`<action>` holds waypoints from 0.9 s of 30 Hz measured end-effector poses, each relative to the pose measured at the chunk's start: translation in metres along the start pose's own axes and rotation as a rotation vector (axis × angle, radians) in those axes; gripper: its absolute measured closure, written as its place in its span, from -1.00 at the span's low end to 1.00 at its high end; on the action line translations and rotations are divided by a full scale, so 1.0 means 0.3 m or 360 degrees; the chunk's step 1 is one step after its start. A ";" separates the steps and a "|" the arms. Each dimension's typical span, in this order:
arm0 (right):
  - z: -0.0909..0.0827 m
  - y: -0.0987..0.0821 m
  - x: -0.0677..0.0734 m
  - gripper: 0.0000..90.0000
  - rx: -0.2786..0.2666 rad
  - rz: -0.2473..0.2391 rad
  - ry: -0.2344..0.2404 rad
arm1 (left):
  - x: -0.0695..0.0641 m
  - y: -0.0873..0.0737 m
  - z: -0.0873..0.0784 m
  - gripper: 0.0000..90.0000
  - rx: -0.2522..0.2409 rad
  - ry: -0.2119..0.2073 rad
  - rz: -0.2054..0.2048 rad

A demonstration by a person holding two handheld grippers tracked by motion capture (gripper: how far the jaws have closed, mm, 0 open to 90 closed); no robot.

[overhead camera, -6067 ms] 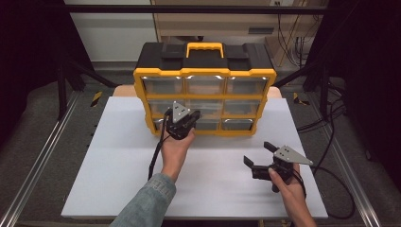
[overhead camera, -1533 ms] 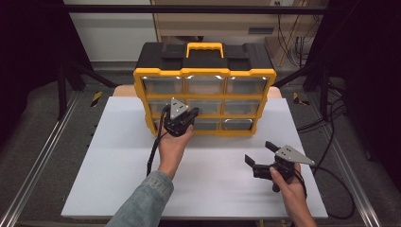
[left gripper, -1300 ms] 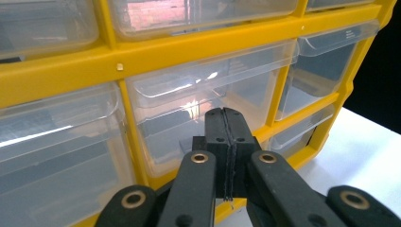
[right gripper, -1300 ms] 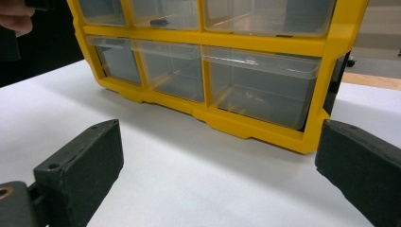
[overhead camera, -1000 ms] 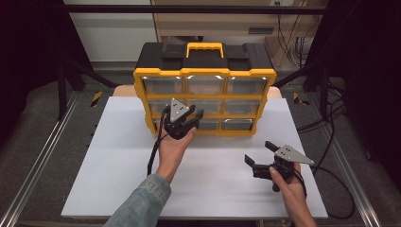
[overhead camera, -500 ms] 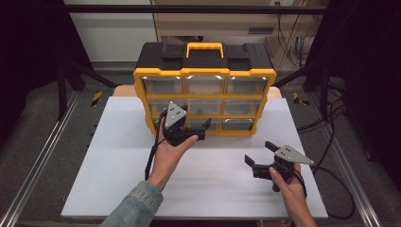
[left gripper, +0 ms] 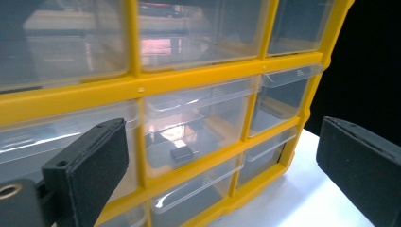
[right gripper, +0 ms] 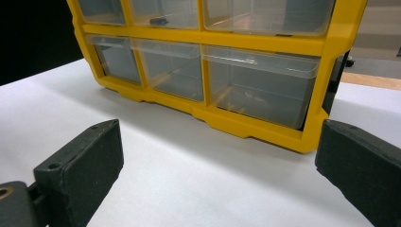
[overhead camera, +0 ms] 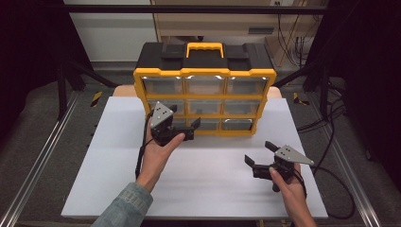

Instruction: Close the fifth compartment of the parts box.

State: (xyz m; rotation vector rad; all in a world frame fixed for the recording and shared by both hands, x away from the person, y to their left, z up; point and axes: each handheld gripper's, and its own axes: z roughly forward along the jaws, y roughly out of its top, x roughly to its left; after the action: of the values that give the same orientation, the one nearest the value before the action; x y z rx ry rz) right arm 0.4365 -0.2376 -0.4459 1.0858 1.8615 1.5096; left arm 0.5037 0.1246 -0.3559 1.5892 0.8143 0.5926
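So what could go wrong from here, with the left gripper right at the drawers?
The left gripper has just been opening, nothing between its jaws, close to the organizer. If it swings, a jaw might catch a clear drawer lip and tug the drawer out. The small dark part lying in the middle drawer could slide or spill if that drawer is jerked. The right gripper rests open on the table, its cable might snag.

One organizer (overhead camera: 204,90) (nine clear drawers (overhead camera: 204,85)), two grippers (overhead camera: 182,128).
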 end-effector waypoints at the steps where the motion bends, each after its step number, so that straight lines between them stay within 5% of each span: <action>1: 0.000 0.000 0.000 -0.95 0.0001 0.0000 0.0000 | 0.008 -0.001 -0.007 -0.95 0.0000 0.0002 0.0000; 12: 0.002 -0.001 0.001 -0.95 0.0004 -0.0001 -0.0006 | 0.097 -0.008 -0.096 -0.96 -0.0003 0.0038 -0.0020; 27: 0.002 -0.002 0.001 -0.95 0.0008 -0.0003 -0.0014 | 0.164 -0.025 -0.182 -0.96 -0.0021 0.0058 -0.0038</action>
State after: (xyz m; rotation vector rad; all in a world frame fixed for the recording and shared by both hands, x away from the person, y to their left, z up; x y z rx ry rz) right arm 0.4365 -0.2371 -0.4467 1.0912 1.8607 1.4974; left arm 0.4917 0.1976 -0.3567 1.5582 0.8540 0.6100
